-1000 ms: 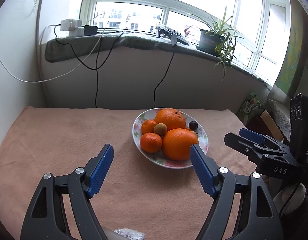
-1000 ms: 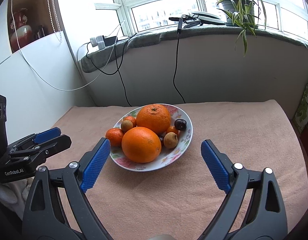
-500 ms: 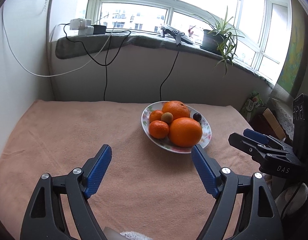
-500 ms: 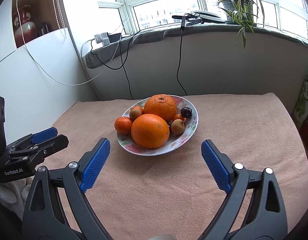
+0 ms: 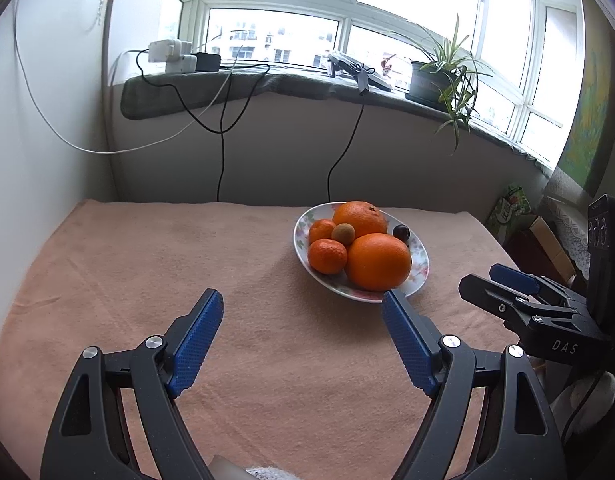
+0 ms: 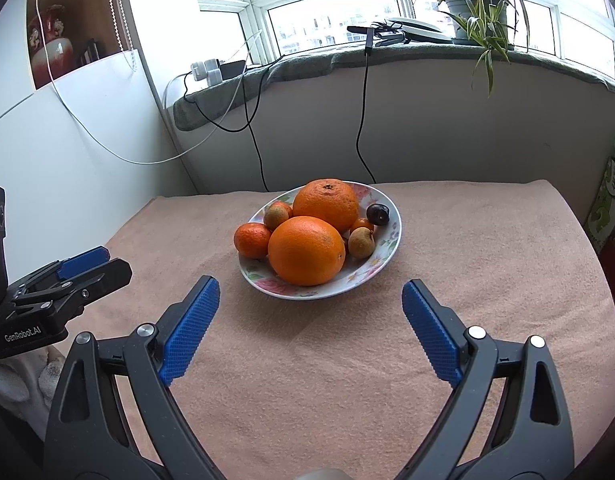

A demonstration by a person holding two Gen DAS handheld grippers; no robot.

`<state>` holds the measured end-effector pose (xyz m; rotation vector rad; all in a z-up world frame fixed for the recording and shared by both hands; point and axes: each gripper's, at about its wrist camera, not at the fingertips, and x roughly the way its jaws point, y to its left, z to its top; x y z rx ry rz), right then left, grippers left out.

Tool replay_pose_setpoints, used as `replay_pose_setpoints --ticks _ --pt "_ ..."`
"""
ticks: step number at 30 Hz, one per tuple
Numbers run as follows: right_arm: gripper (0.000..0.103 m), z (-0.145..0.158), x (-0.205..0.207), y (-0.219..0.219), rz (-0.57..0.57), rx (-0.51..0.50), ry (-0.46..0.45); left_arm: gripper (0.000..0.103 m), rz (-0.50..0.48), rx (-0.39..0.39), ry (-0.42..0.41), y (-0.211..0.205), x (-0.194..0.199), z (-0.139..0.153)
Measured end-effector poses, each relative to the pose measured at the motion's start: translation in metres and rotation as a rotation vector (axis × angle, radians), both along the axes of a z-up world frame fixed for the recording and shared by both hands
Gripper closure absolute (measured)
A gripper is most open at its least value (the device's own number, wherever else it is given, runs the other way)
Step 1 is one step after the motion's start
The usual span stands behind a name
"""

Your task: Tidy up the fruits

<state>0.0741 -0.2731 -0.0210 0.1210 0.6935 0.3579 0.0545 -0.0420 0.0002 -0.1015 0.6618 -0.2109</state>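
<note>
A flowered plate (image 6: 391, 236) stands on the peach cloth, heaped with fruit: two big oranges (image 6: 306, 250), mandarins (image 6: 252, 240), brown longans (image 6: 361, 242) and a dark cherry (image 6: 377, 214). My right gripper (image 6: 310, 286) hovers open just in front of the plate with nothing between its blue pads. In the left wrist view the plate (image 5: 421, 258) lies ahead and to the right, with the front orange (image 5: 379, 261) nearest. My left gripper (image 5: 301, 300) is open and empty over bare cloth. Each gripper shows in the other's view: the right gripper (image 5: 507, 284), the left gripper (image 6: 83, 264).
The cloth-covered table (image 5: 147, 260) meets a white wall at the back and left. Black and white cables (image 5: 221, 152) hang from the sill, which carries chargers and a potted plant (image 5: 443, 76). Boxes and bags (image 5: 511, 208) stand past the table's right edge.
Both grippers have drawn back a little from the plate, which now sits farther off in both views. In the left wrist view it has slid right. Jaws stay open.
</note>
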Motion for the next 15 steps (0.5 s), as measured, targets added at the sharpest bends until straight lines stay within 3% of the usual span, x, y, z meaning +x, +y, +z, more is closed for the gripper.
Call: replay_pose_setpoints --ticks 15 --pt "0.008 -0.0036 0.0013 0.0027 -0.001 0.002 0.01 0.021 0.0 0.006 -0.006 0.0 -0.0004 0.0005"
